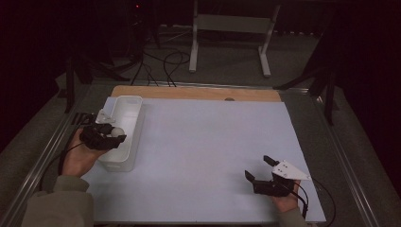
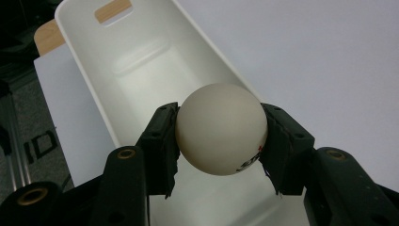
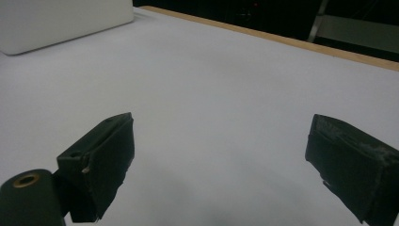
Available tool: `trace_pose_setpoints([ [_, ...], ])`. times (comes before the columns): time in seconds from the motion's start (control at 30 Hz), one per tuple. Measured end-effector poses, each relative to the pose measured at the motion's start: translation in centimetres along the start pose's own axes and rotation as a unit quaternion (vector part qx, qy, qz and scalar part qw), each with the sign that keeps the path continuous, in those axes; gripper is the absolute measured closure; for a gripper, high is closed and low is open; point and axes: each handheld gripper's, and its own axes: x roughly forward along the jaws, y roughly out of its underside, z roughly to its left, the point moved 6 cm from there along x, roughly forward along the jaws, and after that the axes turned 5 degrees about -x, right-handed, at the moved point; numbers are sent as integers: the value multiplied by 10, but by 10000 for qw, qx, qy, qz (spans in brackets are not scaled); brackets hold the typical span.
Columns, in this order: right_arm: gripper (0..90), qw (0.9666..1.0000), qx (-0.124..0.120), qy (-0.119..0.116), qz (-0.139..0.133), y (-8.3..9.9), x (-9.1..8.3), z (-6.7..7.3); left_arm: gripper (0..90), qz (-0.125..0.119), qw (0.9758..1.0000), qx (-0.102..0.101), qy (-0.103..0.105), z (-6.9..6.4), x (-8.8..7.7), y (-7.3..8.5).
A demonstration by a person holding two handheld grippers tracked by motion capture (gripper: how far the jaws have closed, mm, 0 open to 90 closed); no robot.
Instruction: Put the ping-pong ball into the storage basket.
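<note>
— Where is the white bin [image 1: 124, 124]?
— At the worktop's [image 1: 203, 156] left side, right under the left claw [image 2: 221, 141].
— And the ball [image 2: 221, 129]?
— Squeezed in that claw, above the bin. The right claw [image 1: 259, 169] sits wide open, far away.

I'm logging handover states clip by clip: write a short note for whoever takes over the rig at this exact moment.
Left claw: shut on the white ball, held over the near end of the white bin at the table's left side.
Right claw: open, holding nothing, low over the bare white table at the near right.
Done: the ball is picked up and brought above the bin.
Left: the ball is not yet released. Likely next step is to open the left claw so it drops inside; the part of the bin in view looks free of other things.
</note>
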Motion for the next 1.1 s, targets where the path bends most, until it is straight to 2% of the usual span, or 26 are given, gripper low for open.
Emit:
trace_pose_setpoints([
  [0.63, 83, 10000, 6, -9, 6, 0, 1, 0, 512, 78, 9999, -83, -25, 3, 4, 4],
  [1.1, 83, 10000, -2, -1, 17, 0, 1, 0, 510, 101, 9999, -118, 31, 4, 4, 5],
])
